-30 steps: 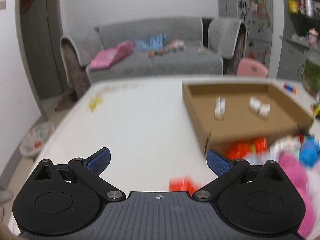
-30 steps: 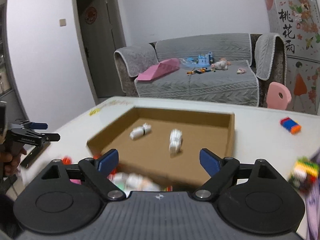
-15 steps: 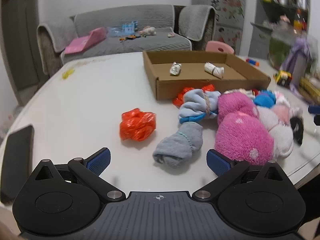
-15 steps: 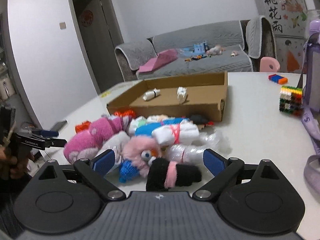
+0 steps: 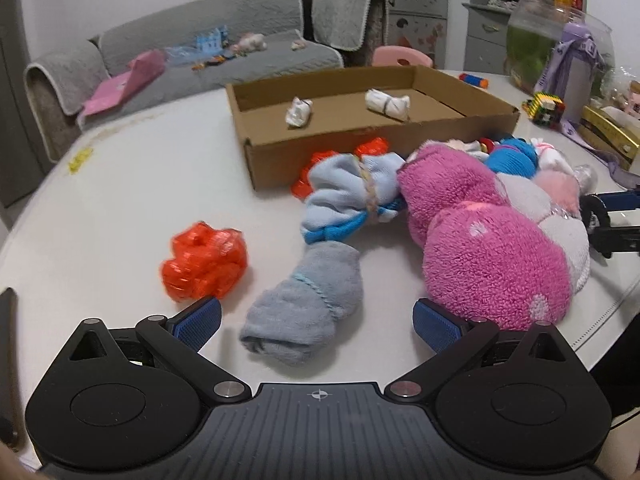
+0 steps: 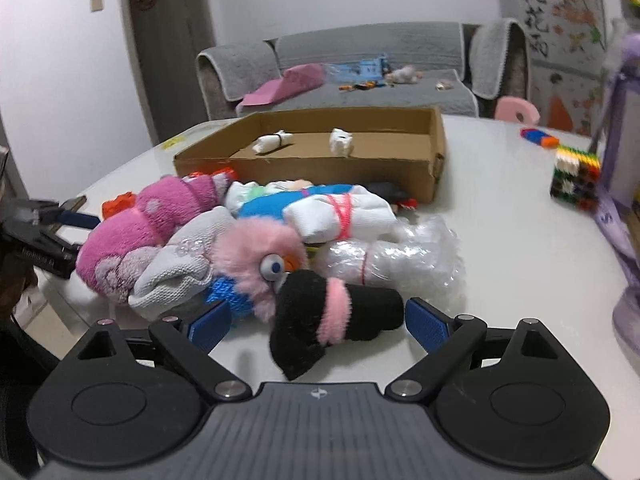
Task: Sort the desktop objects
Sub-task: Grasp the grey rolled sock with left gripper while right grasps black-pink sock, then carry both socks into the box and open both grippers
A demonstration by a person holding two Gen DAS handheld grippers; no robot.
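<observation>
- Grey sock (image 5: 304, 304), rolled and fuzzy, tied with a thin blue thread, lying on the table (image 5: 132, 184) between the spread pads of the left gripper (image 5: 316, 320); pads not touching it.
- Black sock (image 6: 332, 320), soft knit roll with a fluffy pink band, sitting between the wide pads of the right gripper (image 6: 318, 324); no pinch, pads clear of it.
- Heaped behind: plush magenta roll (image 5: 492, 256) with pale dots, pale-blue roll (image 5: 352, 196) bound with a band, white roll (image 6: 340, 212) tied in pink string, pink furry ball (image 6: 260, 256) with a googly eye, crinkly bubble-wrap bundle (image 6: 392, 256).
- Crumpled shiny orange bag (image 5: 204, 260) alone, nearer the table's left edge, just past the left pad.
- Shallow cardboard box (image 5: 320, 156) beyond the heap, touching it; two small white rolls (image 5: 386, 104) inside, apart.
- Brick cube (image 6: 576, 178) and small toy (image 6: 538, 138) toward the right edge, well clear of the heap.
- Smooth white tabletop, glossy; grey quilted sofa (image 6: 360, 76) with toys behind, dark door (image 6: 168, 40) to its left.
</observation>
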